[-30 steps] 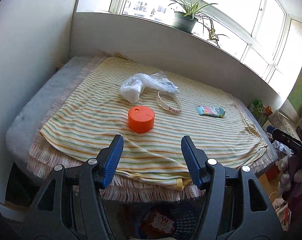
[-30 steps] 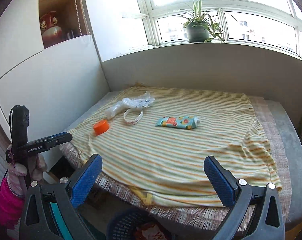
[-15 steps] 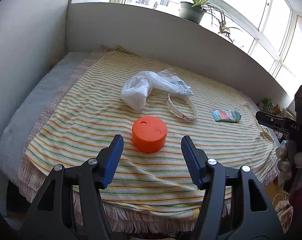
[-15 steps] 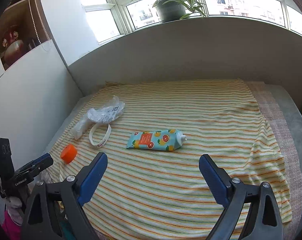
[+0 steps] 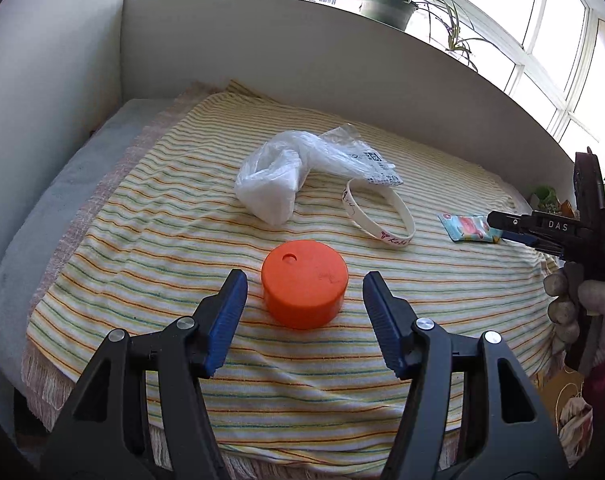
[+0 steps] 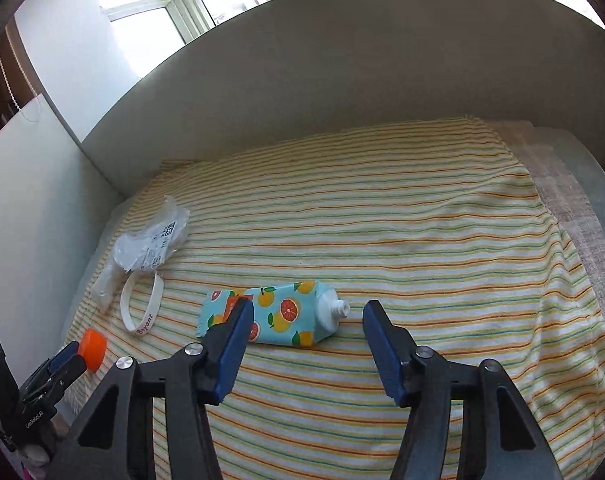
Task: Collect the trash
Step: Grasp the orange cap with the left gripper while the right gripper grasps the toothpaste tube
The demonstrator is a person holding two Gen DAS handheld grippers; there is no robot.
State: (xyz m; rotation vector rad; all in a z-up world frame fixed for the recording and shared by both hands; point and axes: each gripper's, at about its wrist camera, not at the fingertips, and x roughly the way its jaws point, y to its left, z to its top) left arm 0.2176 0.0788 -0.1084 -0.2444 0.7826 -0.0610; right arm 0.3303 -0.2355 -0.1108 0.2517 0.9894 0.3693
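Observation:
An orange cap [image 5: 305, 284] lies on the striped blanket [image 5: 142, 216]; my left gripper [image 5: 305, 308] is open, its blue pads on either side of the cap's near edge, not touching. A crumpled clear plastic bag [image 5: 286, 176] and a white wristband [image 5: 378, 216] lie behind it. A flattened blue fruit-print carton [image 6: 278, 316] with a white spout lies in front of my right gripper [image 6: 307, 330], which is open just short of it. The carton also shows in the left wrist view [image 5: 468, 229], and the cap in the right wrist view [image 6: 93, 344].
A grey wall panel [image 5: 302, 60] runs behind the bed, with a potted plant [image 5: 388, 4] on the sill above. A white wall [image 6: 30, 220] borders the bed's left side. The blanket's fringed edge [image 5: 42, 384] hangs over the near side.
Both grippers moved forward over the bed: the left one closed in on the orange cap, the right one on the carton. Both stayed open. The basket below dropped out of view.

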